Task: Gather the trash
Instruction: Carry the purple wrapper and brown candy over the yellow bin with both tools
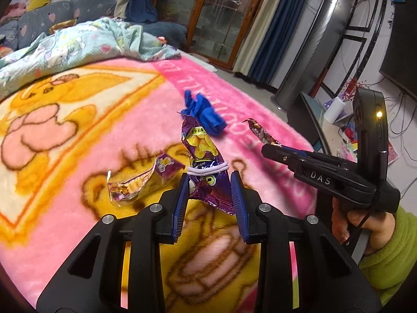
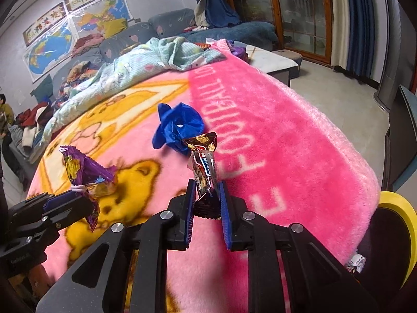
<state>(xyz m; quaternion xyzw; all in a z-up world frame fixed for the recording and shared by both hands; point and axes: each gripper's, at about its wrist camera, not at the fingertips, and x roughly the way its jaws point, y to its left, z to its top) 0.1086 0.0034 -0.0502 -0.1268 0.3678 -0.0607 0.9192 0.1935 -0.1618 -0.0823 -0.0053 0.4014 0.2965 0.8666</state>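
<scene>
My left gripper is shut on the lower end of a purple snack bag, which stands up between the blue pads with a white band around its middle. The right wrist view shows that same bag raised at the left. My right gripper is shut on a brown and gold candy wrapper, lifted just above the pink blanket. Beyond both grippers, a crumpled blue wrapper lies on the blanket. A flattened purple and gold wrapper lies left of my left gripper.
A pale green quilt is bunched at the far end of the blanket. A yellow-rimmed container sits low at the right edge of the blanket. A hand in a green sleeve holds the right gripper. A grey sofa stands behind.
</scene>
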